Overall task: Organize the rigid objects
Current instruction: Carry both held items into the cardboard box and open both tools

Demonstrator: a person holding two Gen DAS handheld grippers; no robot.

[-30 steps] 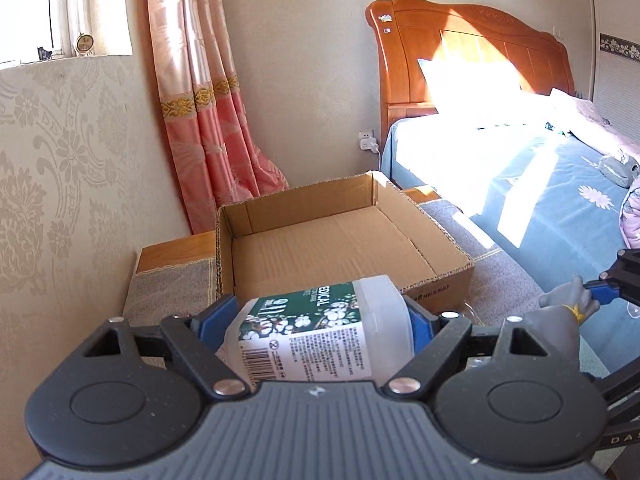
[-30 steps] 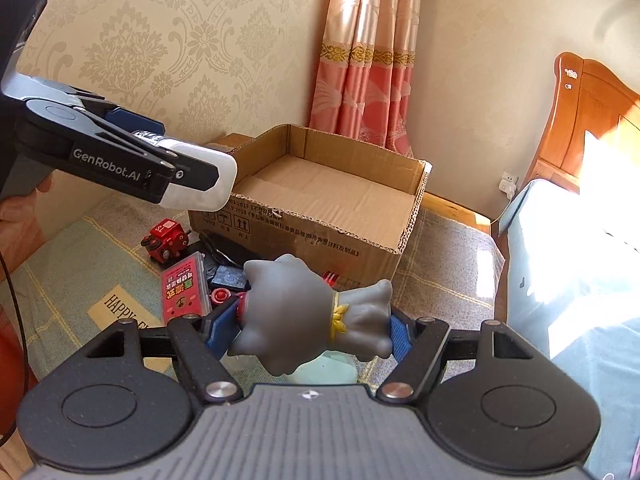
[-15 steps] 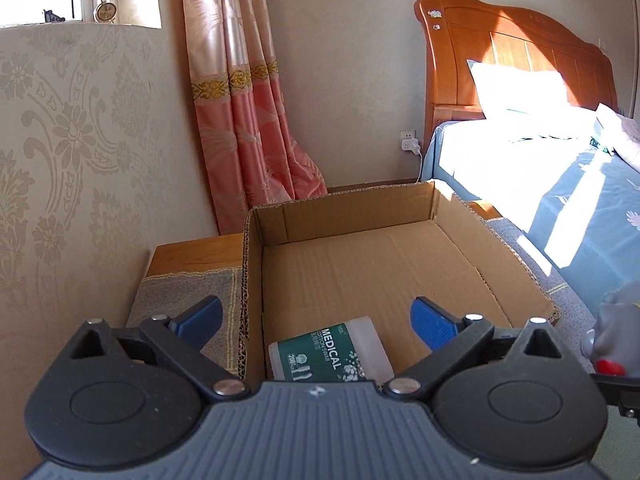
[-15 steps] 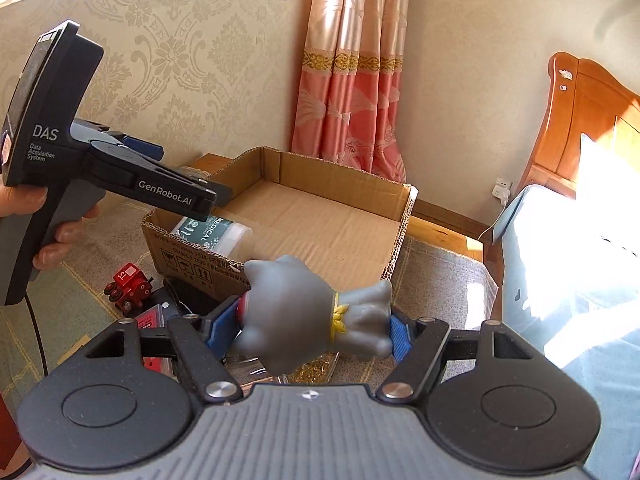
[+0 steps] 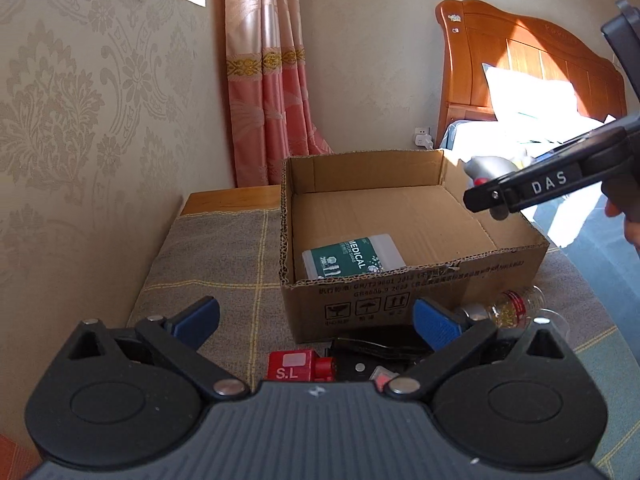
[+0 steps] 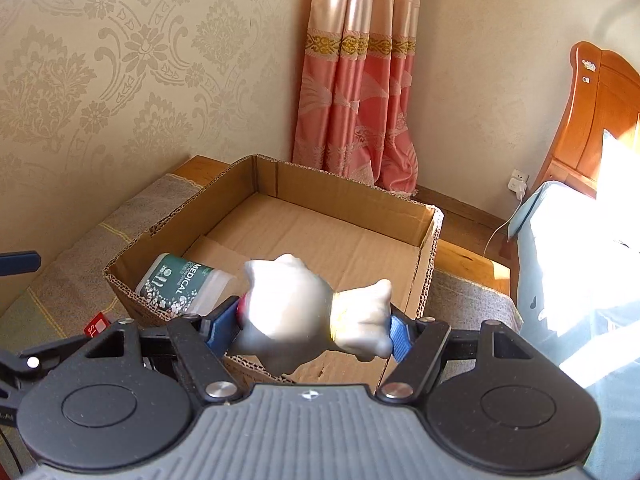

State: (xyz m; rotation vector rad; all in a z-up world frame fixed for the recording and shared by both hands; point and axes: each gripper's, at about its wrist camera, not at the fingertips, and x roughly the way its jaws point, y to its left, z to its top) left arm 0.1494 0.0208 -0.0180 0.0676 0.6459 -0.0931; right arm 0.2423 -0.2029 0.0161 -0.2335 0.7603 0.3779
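Note:
An open cardboard box (image 5: 400, 292) stands on a cloth-covered table. A clear bottle with a green MEDICAL label (image 5: 348, 258) lies in its near left corner, also seen in the right wrist view (image 6: 176, 282). My left gripper (image 5: 316, 314) hangs low before the box's front wall, its jaws opening wide with nothing between them. My right gripper (image 6: 312, 326) is shut on a grey toy figure (image 6: 296, 312) and holds it over the box's (image 6: 344, 196) near edge. In the left wrist view that gripper (image 5: 492, 196) reaches over the box's right wall.
In front of the box lie a red block marked S.L (image 5: 296, 364), a black object (image 5: 376, 346) and a clear jar with gold bits (image 5: 516, 304). A patterned wall runs along the left. A wooden headboard (image 5: 520, 60) and bed stand on the right.
My left gripper let the bottle go into the box, opened wide and drew back and down to the box's front. My right gripper carried the grey toy up over the box.

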